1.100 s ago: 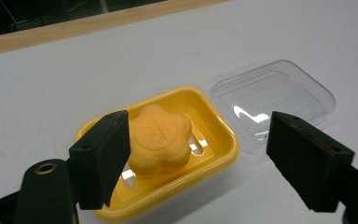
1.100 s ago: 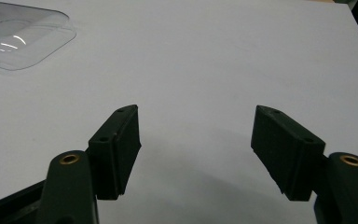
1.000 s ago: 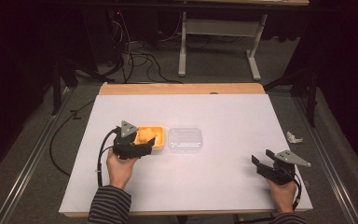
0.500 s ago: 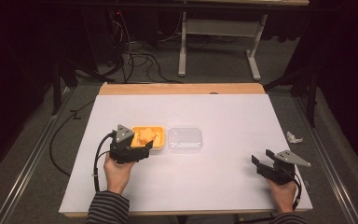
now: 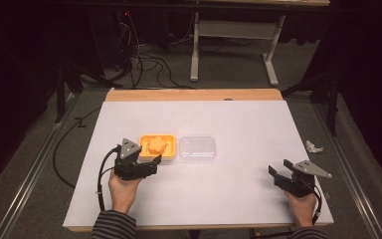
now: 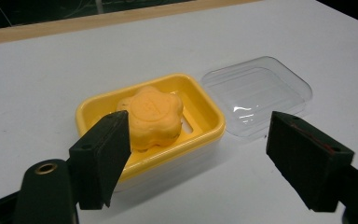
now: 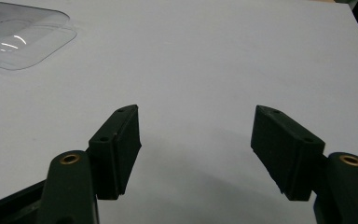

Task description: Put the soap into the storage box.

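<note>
While hovering wide open and empty at centre left of the high view, left gripper just short of yellow soap dish holding orange soap; clear lid alongside. Right gripper, lower right, likewise agape, empty. Likely next: closing on lid, seating over dish.

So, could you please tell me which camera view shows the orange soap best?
The left gripper view: the orange soap sits close up in the yellow dish, its scalloped edge and top clear. The high view shows it small and far off.
</note>
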`<state>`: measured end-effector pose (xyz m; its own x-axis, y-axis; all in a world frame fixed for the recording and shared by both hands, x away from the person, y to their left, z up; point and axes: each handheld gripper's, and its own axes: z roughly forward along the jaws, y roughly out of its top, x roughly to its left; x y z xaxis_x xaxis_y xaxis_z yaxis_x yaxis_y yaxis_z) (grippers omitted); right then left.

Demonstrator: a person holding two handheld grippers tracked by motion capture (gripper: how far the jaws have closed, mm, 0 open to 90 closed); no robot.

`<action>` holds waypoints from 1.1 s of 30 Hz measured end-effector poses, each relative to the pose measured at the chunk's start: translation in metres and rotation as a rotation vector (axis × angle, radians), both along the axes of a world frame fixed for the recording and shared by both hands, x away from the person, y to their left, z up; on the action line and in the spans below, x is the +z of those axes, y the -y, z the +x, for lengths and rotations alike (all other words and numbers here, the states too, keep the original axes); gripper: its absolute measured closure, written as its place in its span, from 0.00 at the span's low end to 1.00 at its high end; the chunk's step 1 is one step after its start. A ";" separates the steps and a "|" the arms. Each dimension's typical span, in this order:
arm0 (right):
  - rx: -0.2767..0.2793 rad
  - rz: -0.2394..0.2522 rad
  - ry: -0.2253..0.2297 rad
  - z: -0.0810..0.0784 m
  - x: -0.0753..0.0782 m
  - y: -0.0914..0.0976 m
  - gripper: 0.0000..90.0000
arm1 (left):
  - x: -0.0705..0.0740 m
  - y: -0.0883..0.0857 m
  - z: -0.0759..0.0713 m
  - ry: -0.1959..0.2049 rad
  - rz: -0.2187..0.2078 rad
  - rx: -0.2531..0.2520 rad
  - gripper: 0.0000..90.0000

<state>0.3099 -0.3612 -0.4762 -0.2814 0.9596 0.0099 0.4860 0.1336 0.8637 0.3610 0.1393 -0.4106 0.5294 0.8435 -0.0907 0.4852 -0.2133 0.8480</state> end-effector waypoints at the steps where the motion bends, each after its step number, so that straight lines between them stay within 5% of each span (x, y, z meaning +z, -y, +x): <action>1: 0.000 -0.001 0.001 0.000 0.000 0.000 0.37 | 0.000 -0.001 -0.001 0.000 -0.001 0.001 0.25; 33: -0.001 -0.002 0.000 0.000 0.000 0.000 0.37 | -0.022 -0.008 -0.018 -0.015 -0.032 0.005 0.24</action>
<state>0.3099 -0.3609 -0.4762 -0.2803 0.9599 0.0076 0.4862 0.1351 0.8633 0.3425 0.1477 -0.4325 0.5239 0.8424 -0.1260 0.4990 -0.1837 0.8469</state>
